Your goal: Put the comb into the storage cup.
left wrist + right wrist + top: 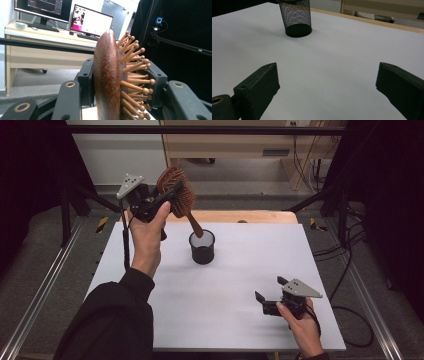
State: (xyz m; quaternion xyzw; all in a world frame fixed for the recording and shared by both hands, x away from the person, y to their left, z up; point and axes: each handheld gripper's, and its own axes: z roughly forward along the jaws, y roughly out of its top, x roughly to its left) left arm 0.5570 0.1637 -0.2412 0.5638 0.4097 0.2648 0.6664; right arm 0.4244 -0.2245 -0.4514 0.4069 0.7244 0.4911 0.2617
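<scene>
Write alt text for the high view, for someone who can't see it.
The left gripper holds a wooden hairbrush by its head, handle angled down towards a black mesh cup on a white table. The right gripper rests open, near the table's front right.

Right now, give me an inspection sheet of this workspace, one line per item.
Surface: white table top, bare apart from the cup.
Job's things: wooden hairbrush held up, handle end at the rim of the black mesh cup.
Clutter: nothing seen.
Grippers: left gripper shut on the brush head; right gripper open, low over the table top.
Cables: black cable hanging from the left gripper; more cables on the floor at right.
Surroundings: desk with monitors, dark frame rails.
</scene>
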